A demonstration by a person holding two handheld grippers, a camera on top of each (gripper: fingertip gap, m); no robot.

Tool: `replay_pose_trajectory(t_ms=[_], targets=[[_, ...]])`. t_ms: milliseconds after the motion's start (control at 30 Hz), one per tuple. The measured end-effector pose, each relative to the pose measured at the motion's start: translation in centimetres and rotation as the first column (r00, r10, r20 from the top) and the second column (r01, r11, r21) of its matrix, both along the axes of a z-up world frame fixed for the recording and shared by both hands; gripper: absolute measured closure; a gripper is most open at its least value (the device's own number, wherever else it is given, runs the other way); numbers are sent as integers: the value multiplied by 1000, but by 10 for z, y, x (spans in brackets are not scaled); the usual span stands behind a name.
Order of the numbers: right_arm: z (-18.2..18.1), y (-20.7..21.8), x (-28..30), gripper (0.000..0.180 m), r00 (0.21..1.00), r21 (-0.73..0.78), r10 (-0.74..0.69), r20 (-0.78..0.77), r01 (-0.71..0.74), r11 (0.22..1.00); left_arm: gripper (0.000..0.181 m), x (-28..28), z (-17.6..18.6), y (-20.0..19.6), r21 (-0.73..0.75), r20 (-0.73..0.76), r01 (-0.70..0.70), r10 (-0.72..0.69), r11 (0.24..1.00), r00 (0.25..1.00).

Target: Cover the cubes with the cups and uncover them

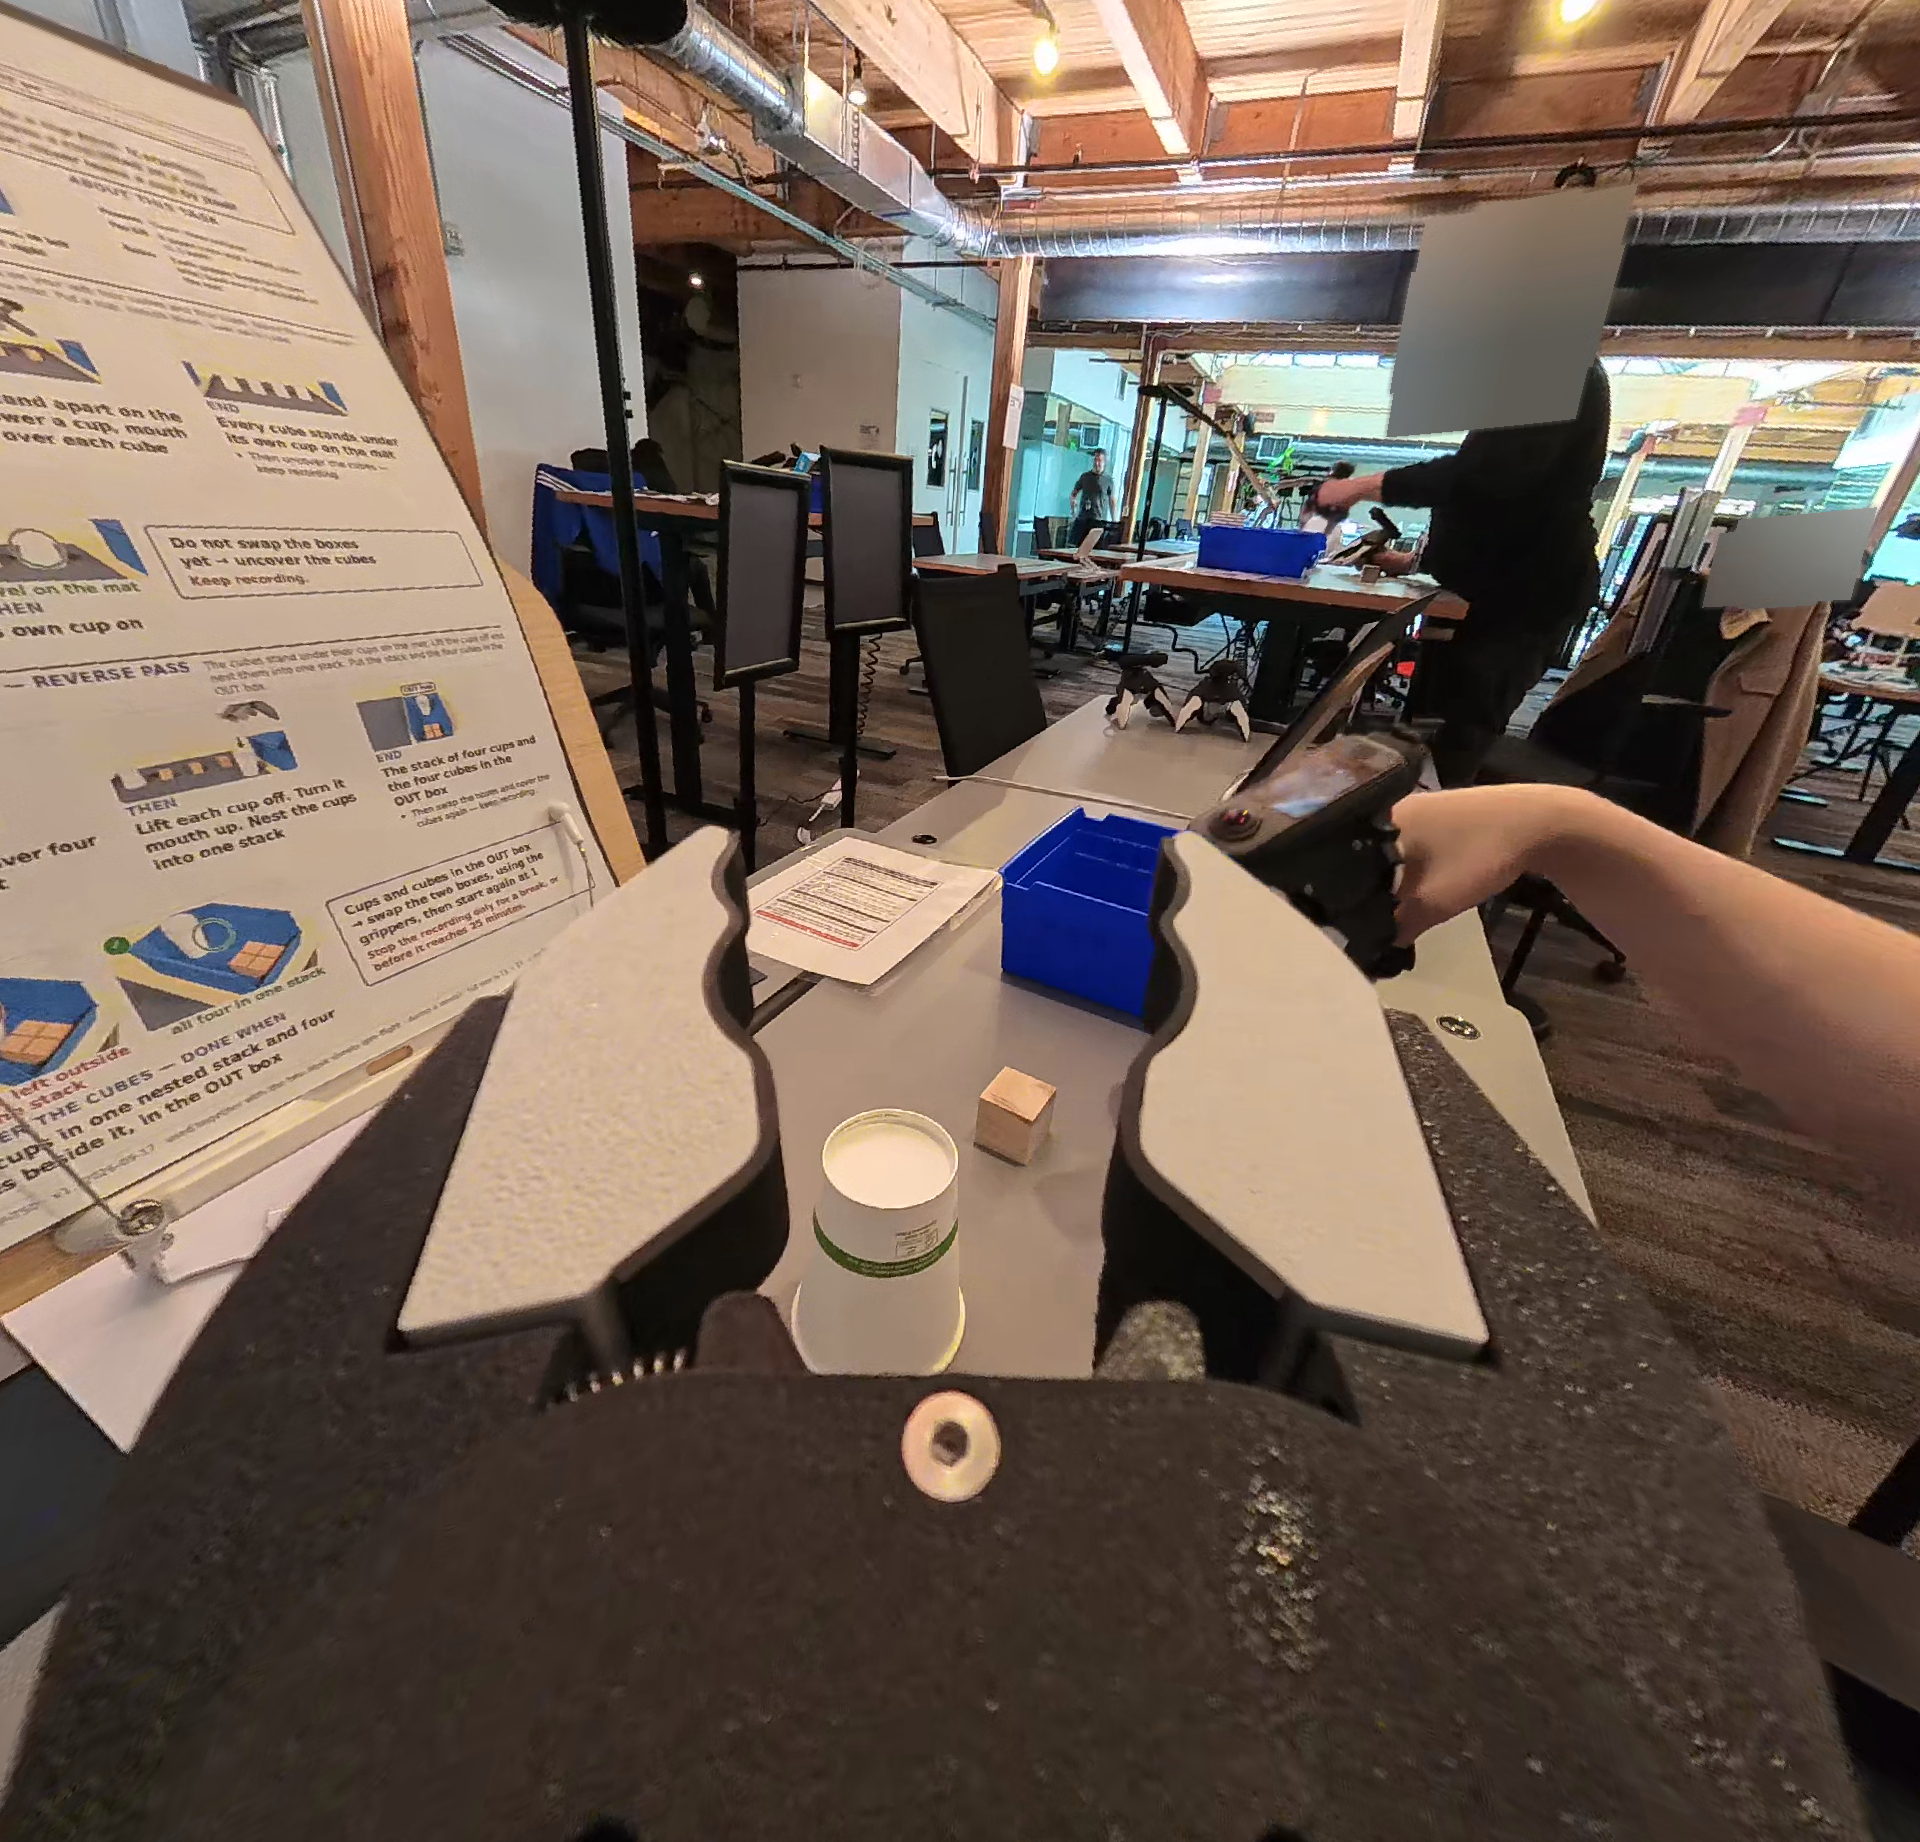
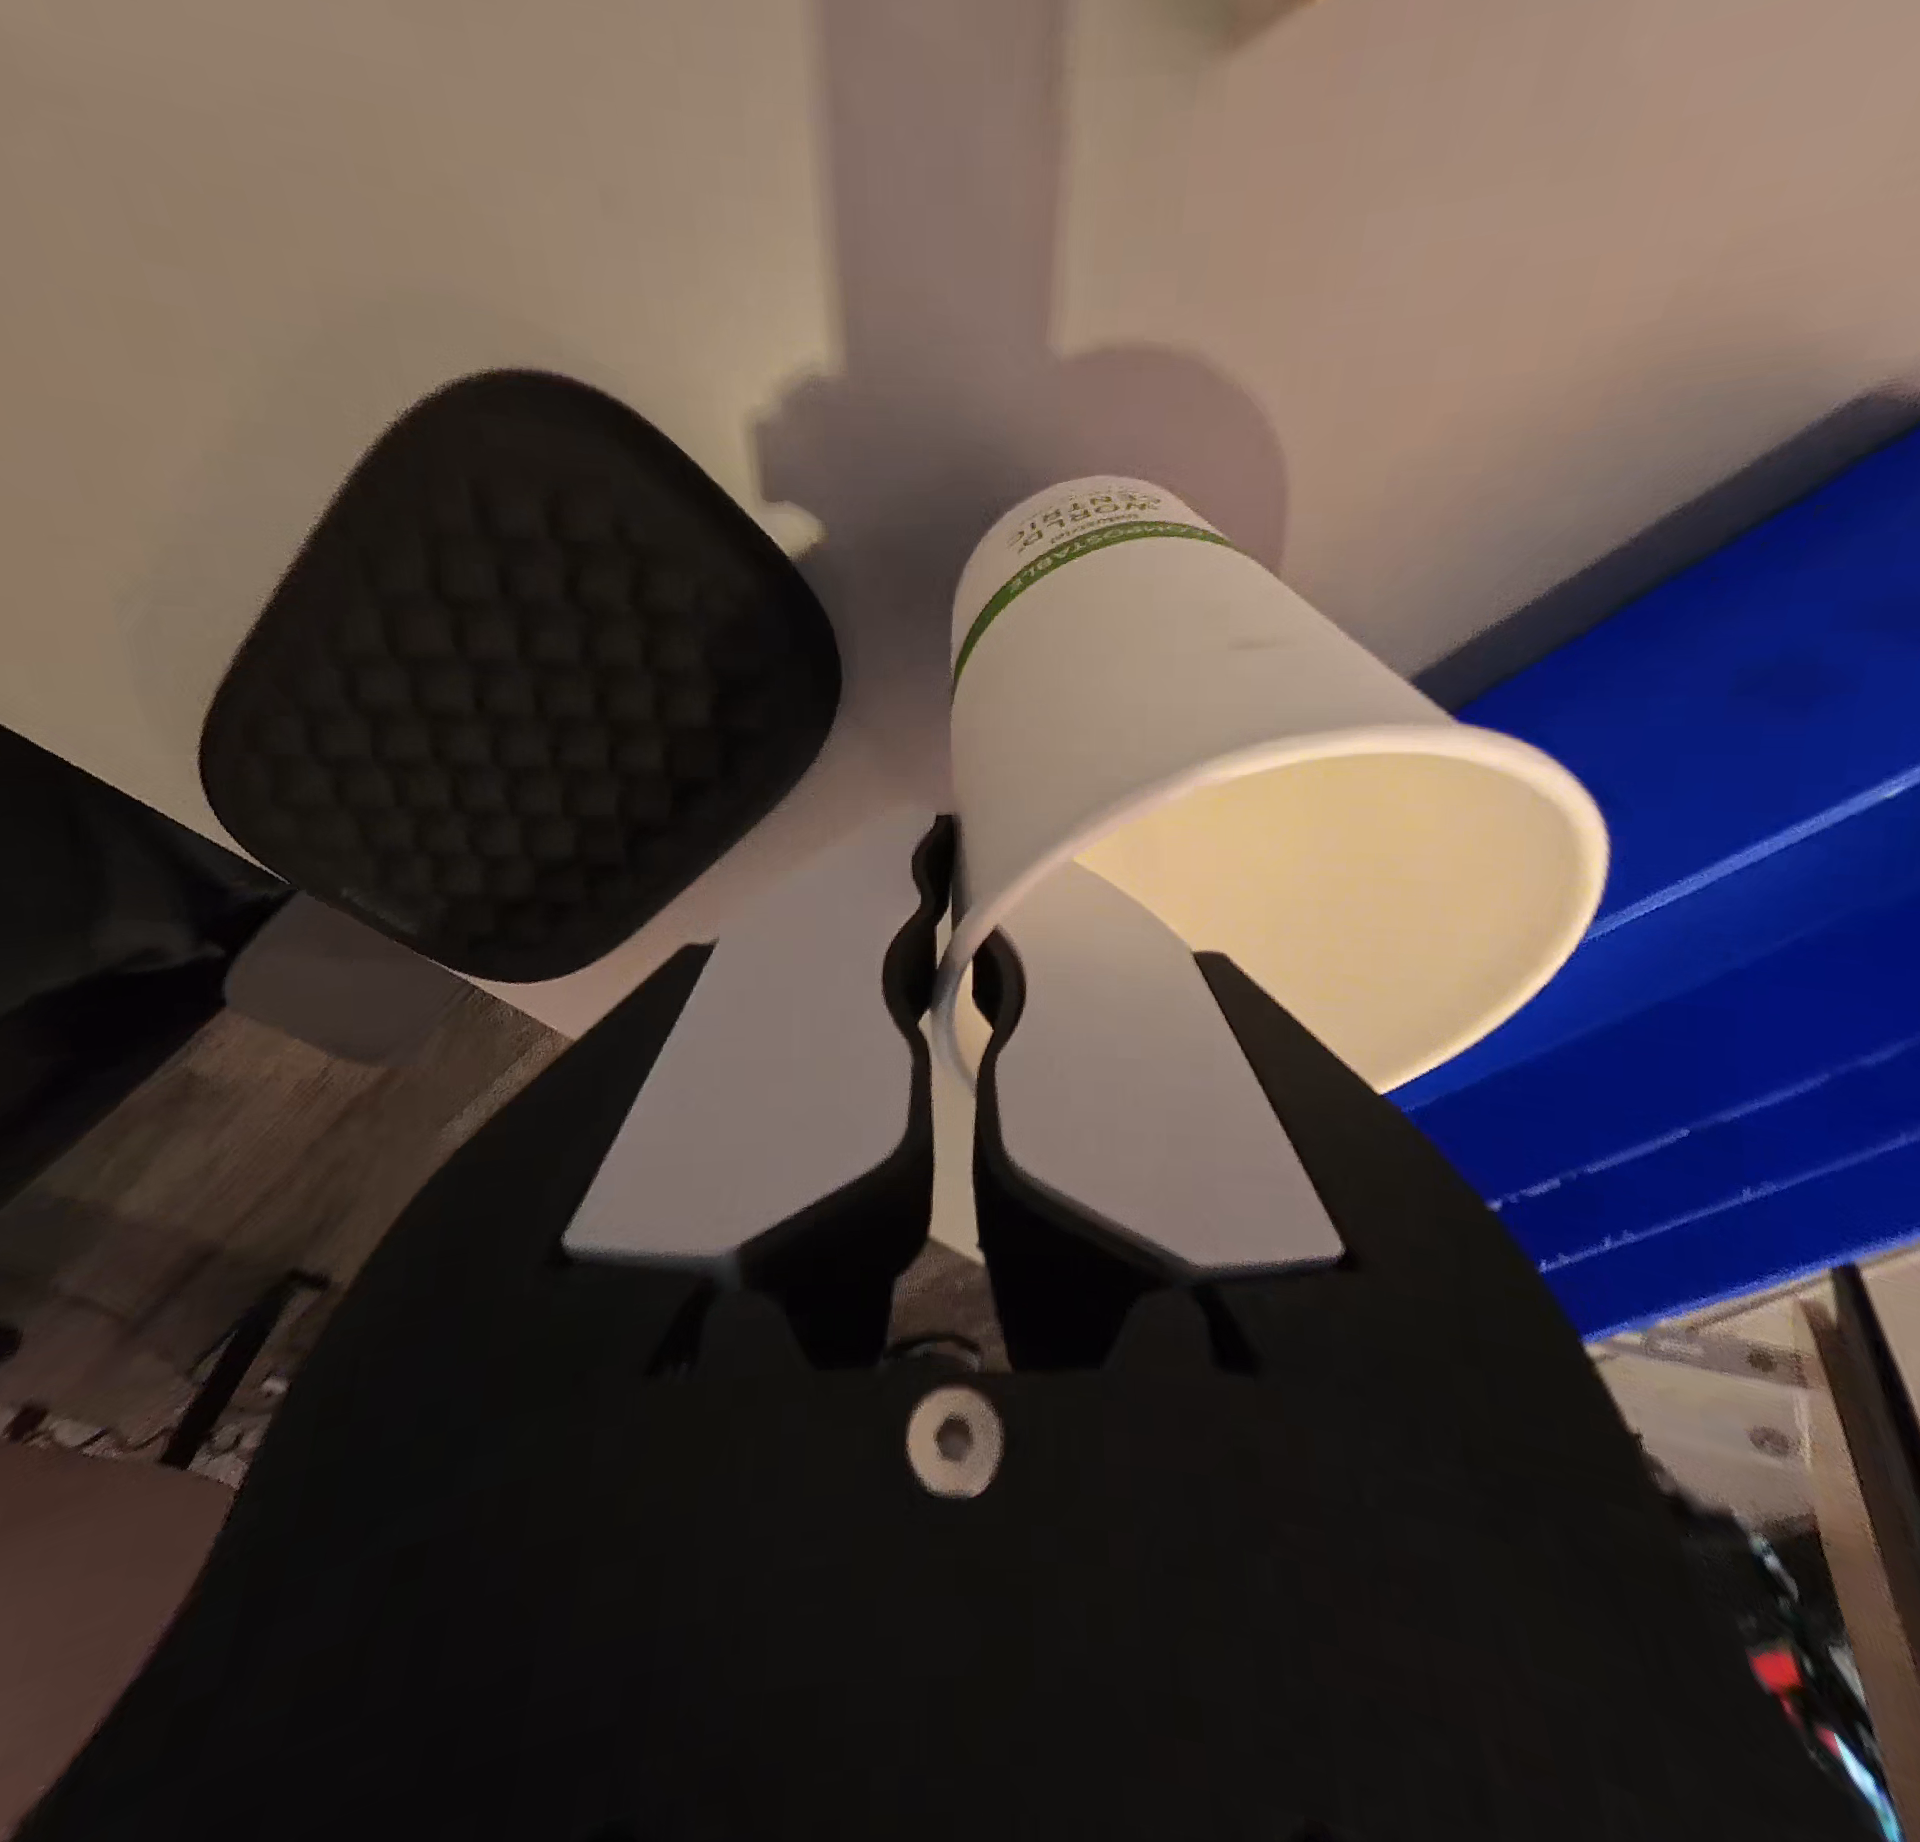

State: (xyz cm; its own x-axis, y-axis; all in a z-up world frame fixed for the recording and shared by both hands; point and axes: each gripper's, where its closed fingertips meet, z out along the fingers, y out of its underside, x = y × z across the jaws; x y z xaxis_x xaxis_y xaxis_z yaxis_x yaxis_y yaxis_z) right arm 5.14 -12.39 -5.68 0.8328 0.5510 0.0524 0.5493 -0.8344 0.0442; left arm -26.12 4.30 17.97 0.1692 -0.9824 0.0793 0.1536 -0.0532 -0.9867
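My left tool (image 1: 945,971) hangs open over the desk (image 1: 1049,1304), holding nothing; nearest between its fingers stands a cup (image 1: 885,1242) mouth down, whether over a cube I cannot tell; just past it a bare cube (image 1: 1016,1115) sits uncovered; farther off are the blue box (image 1: 1081,909) and a printed sheet (image 1: 868,904); beyond the box my right tool (image 1: 1320,836) is seen from behind. That right tool (image 2: 961,935) is pinched on the rim of a second cup (image 2: 1195,753), tilted, beside the box (image 2: 1662,857). I judge the covering step is in hand; next I would turn this cup mouth down, centre it over the bare cube and lower it level.
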Motion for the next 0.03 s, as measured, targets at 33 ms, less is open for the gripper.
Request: replay_pose_trajectory(t_ms=[33], targets=[[-3, -2, 3, 180, 1000, -23, -11, 14, 11, 1000, 108, -1, 1, -1, -2, 8, 5, -5, 1000, 1000]])
